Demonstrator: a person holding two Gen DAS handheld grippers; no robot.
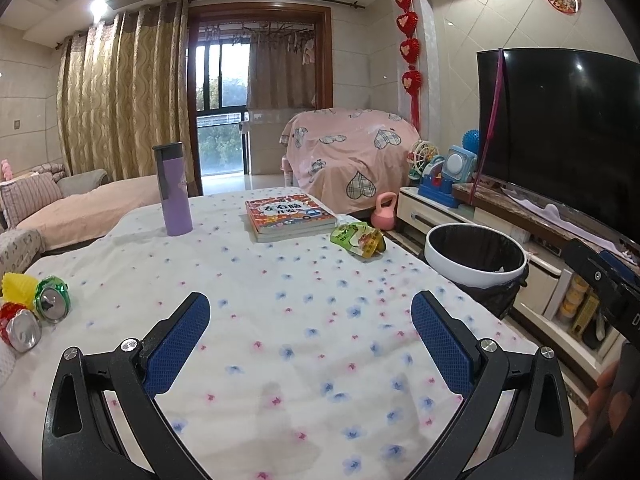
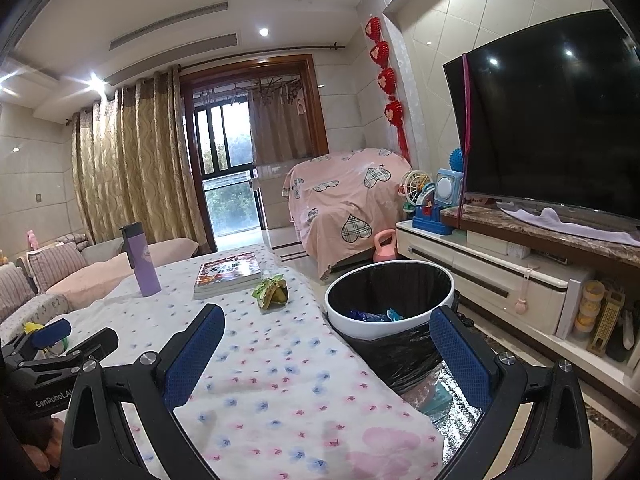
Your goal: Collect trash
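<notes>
Left gripper (image 1: 310, 326) jaws wide apart, empty, hovering over floral tablecloth (image 1: 280, 288). Right gripper (image 2: 328, 338) likewise spread, empty, straddling table edge beside trash bin (image 2: 390, 300). Green snack wrapper (image 1: 358, 239) near table's right edge, just by books (image 1: 288, 216). Crushed cans (image 1: 36, 314) at left edge.

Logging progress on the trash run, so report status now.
Left gripper open, empty, over the table. Right gripper open, empty, at table edge by bin. Green wrapper and crushed cans uncollected. Nothing blocking.
</notes>
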